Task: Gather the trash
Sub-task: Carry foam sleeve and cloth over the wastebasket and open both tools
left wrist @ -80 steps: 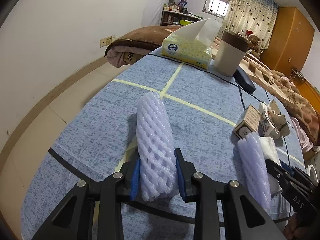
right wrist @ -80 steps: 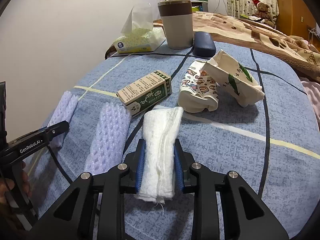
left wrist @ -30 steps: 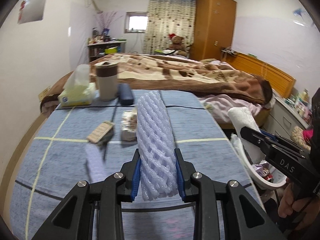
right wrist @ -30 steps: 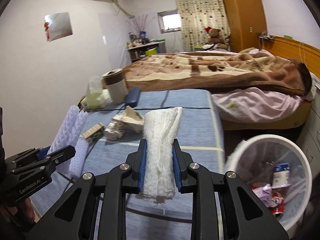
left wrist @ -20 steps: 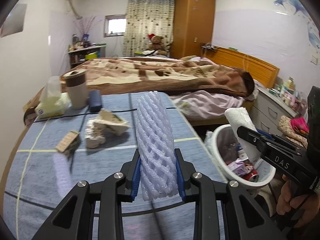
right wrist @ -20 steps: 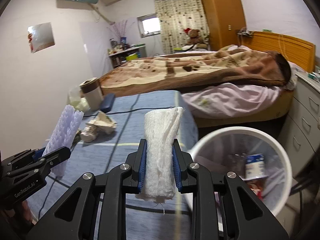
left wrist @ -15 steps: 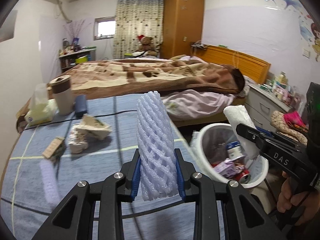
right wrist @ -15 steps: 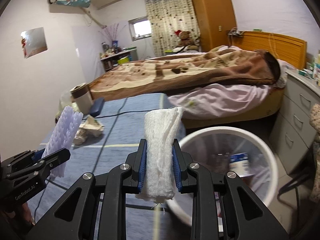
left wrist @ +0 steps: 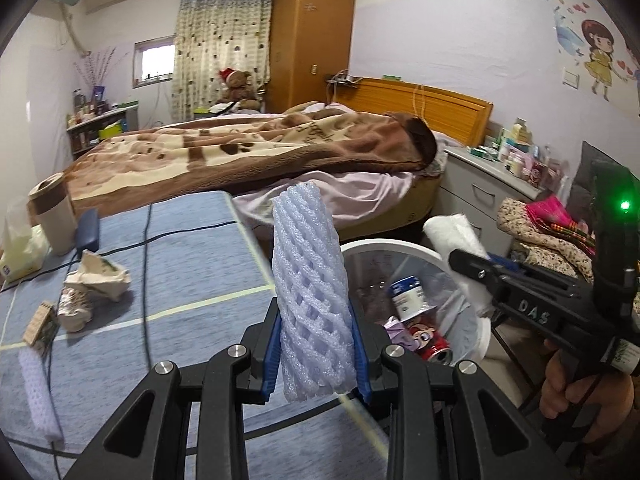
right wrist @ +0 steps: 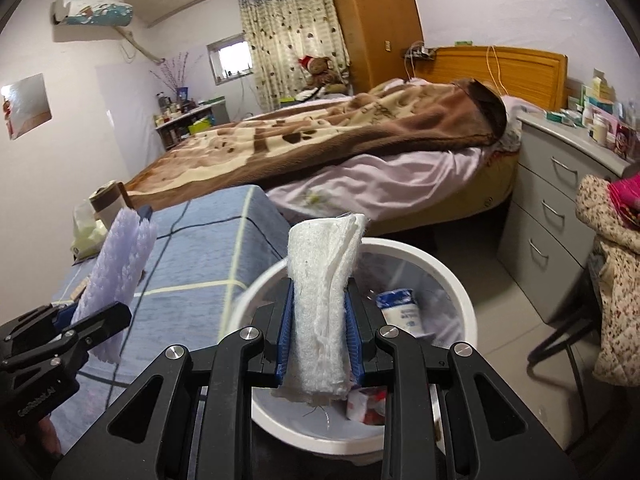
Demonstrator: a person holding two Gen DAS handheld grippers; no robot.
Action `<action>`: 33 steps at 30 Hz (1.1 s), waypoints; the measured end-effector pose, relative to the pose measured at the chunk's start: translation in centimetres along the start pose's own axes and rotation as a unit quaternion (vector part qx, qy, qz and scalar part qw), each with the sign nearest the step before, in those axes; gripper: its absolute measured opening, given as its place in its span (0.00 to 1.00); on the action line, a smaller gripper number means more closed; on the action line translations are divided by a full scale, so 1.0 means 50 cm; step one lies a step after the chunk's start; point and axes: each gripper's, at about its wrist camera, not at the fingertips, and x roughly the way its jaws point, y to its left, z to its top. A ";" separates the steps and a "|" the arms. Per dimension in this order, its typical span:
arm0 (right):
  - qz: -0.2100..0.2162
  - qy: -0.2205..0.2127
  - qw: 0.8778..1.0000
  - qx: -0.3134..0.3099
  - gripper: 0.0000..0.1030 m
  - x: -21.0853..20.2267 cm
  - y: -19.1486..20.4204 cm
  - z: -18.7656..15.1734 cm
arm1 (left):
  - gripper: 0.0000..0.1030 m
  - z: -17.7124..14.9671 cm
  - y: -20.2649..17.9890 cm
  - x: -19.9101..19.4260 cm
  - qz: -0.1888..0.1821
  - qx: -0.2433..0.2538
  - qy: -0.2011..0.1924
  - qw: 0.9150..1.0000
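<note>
Holding a white folded cloth wad (right wrist: 320, 308), the right claw (right wrist: 320, 338) hangs clamped above the round white plastic bin (right wrist: 460, 292); the left claw (left wrist: 314, 354), pinching a lilac foam net sleeve (left wrist: 310, 280), sits nearer the blue desk (left wrist: 192, 264), so releasing there could miss the bin.

The bin (right wrist: 460, 280) stands on the floor just right of the worktop (left wrist: 180, 280), with the bed (left wrist: 240, 152) behind both. A can (left wrist: 436, 354) and cartons lie in the bin. On the worktop's left part lie a crumpled cup (left wrist: 74, 308), a small box (left wrist: 40, 324) and a foam sleeve (left wrist: 38, 392); a canister (left wrist: 54, 216) stands at the far edge.
</note>
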 end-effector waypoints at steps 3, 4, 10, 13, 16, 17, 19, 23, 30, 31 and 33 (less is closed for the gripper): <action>-0.004 0.005 1.000 0.003 0.24 0.002 -0.014 -0.003 | 0.30 0.003 -0.019 0.017 -0.009 0.007 0.005 1.000; -0.005 0.006 1.000 0.004 0.24 0.002 -0.018 -0.004 | 0.30 0.002 -0.026 0.025 -0.013 0.009 0.008 1.000; -0.018 0.017 1.000 0.008 0.24 0.013 -0.040 -0.005 | 0.30 0.003 -0.052 0.057 -0.027 0.021 0.019 0.999; -0.024 0.024 0.999 0.007 0.24 0.022 -0.051 -0.002 | 0.30 0.008 -0.063 0.072 -0.029 0.026 0.021 0.999; -0.027 0.029 0.999 0.008 0.24 0.025 -0.060 -0.002 | 0.30 0.009 -0.071 0.086 -0.033 0.027 0.026 0.999; -0.028 0.030 0.999 0.008 0.24 0.027 -0.060 -0.002 | 0.30 0.009 -0.072 0.089 -0.035 0.025 0.027 0.999; -0.031 0.032 0.999 0.005 0.24 0.029 -0.062 -0.001 | 0.30 0.009 -0.074 0.090 -0.040 0.026 0.025 0.999; -0.040 0.036 0.999 -0.003 0.26 0.034 -0.061 0.000 | 0.32 0.014 -0.071 0.098 -0.046 0.018 0.027 0.998; -0.052 0.034 0.998 -0.002 0.31 0.034 -0.063 -0.002 | 0.45 0.010 -0.067 0.103 -0.043 0.020 0.030 0.998; -0.053 0.033 0.998 -0.002 0.33 0.033 -0.063 -0.002 | 0.45 0.011 -0.066 0.104 -0.042 0.019 0.031 0.998; -0.054 0.032 0.998 -0.001 0.34 0.033 -0.065 -0.001 | 0.45 0.012 -0.065 0.105 -0.042 0.016 0.030 0.999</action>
